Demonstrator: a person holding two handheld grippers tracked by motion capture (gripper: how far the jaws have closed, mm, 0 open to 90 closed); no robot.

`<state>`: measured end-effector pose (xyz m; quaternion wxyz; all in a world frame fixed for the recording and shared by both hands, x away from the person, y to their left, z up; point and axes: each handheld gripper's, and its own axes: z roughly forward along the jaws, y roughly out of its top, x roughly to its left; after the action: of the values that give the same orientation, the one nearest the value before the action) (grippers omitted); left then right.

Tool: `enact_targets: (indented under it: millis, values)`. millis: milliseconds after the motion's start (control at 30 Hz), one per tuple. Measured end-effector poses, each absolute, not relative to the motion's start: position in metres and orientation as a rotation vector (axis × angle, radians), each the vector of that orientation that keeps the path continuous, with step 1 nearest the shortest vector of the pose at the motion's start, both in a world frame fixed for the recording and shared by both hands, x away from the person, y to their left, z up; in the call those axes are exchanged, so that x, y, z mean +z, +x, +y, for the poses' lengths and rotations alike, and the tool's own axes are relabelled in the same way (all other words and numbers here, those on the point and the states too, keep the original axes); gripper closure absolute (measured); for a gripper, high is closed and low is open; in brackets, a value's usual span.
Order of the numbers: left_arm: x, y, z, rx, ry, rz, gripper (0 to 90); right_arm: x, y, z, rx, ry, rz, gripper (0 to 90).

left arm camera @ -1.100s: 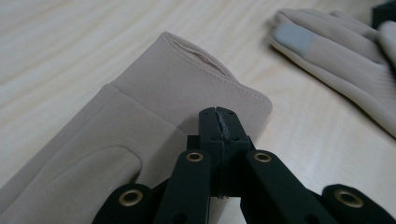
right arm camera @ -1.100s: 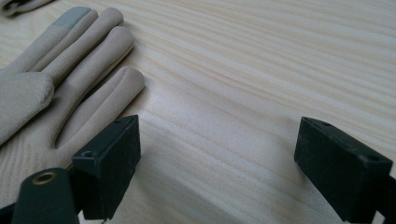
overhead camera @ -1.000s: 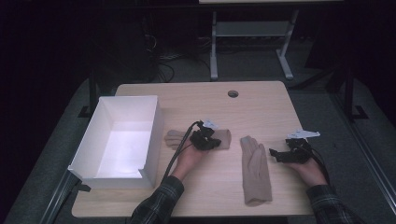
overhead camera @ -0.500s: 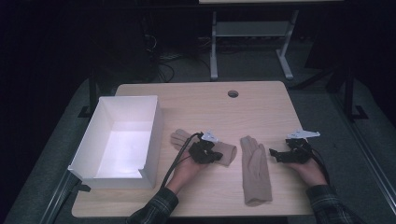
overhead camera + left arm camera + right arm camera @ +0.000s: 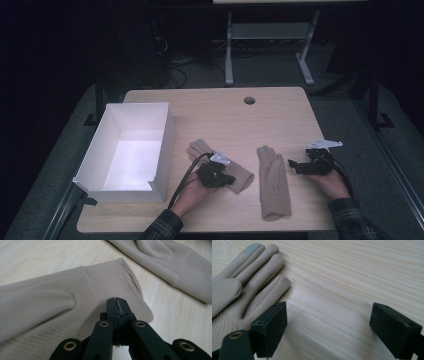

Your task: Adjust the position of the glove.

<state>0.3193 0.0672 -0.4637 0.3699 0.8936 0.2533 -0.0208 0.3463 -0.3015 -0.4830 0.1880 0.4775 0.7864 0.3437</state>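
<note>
- Dim room, pale wood worktop (image 5: 280,115) lit from above; dark floor and a metal stand behind
- left gripper (image 5: 117,305) fingers (image 5: 111,307) clenched tight together on the cuff end of the left glove (image 5: 50,302); in the left gripper view the tips press fabric just by the cuff opening; a real pinch looks likely, hard to be sure how much cloth is caught
- right gripper (image 5: 328,322) fingers (image 5: 270,327) released, wide apart, bare wood between them; grasping nothing
- right glove (image 5: 244,282) lies flat just beside the right gripper's near finger, grey fingertip patch up; not touched
- high view: left glove (image 5: 240,175) lies between the white box (image 5: 165,150) and the right glove (image 5: 274,180); left gripper (image 5: 231,179) sits on its cuff end
- change: over the last second the left gripper and hand slid down and right along the glove, from over its middle to the cuff; left glove also sits slightly shifted and turned; right gripper barely moved; right glove unmoved
- meaning: grasp on left glove looks just made; judged next step is lifting it, likely toward the box; right glove not yet handled
- risk: thin pinch near the hem could slip on lift
</note>
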Motion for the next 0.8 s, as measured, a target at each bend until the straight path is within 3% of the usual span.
enact_targets:
  millis: [367,800]
  values:
    - [-0.457,0.298,0.083,-0.060,2.294,0.643,89.7,-0.483,0.346,-0.301,0.966,1.343,2.213,14.0]
    - [-0.438,0.353,0.100,0.224,2.229,0.828,89.7,-0.483,0.346,-0.301,0.966,1.340,2.214,14.0]
